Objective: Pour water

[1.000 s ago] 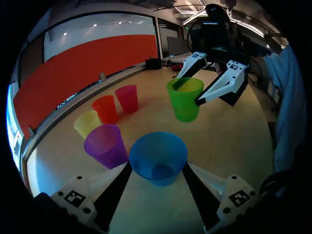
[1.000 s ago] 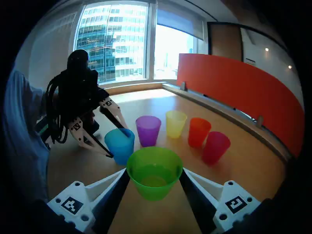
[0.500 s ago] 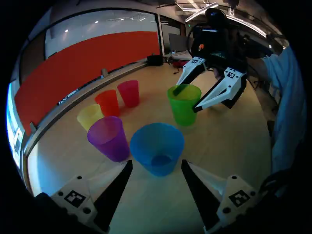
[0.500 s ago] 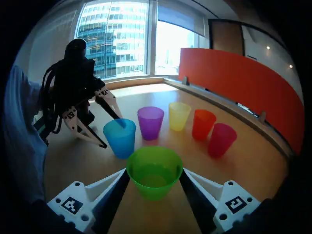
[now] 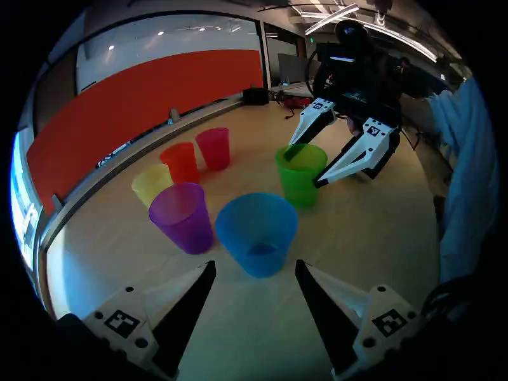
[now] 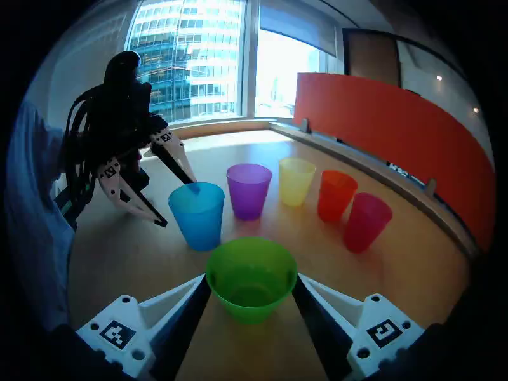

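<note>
Strong daylight pours through windows (image 6: 190,63) beyond the fingers of the right gripper (image 6: 251,282), blown out white, leaving the left gripper (image 6: 178,203) a dark silhouette. The green cup (image 6: 251,308) between those fingers glows translucent. Far beyond the left fingers, ceiling strips (image 5: 330,9) glare in a dimmer room. Straight lines bow toward both rims.

Orange wall panel (image 5: 127,95), bright windows (image 6: 190,57), wooden table (image 6: 406,267)

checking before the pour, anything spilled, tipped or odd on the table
Nothing stands out. The green cup, blue cup, purple cup, yellow cup, orange cup and pink cup are all upright, and no spill shows on the table.
</note>
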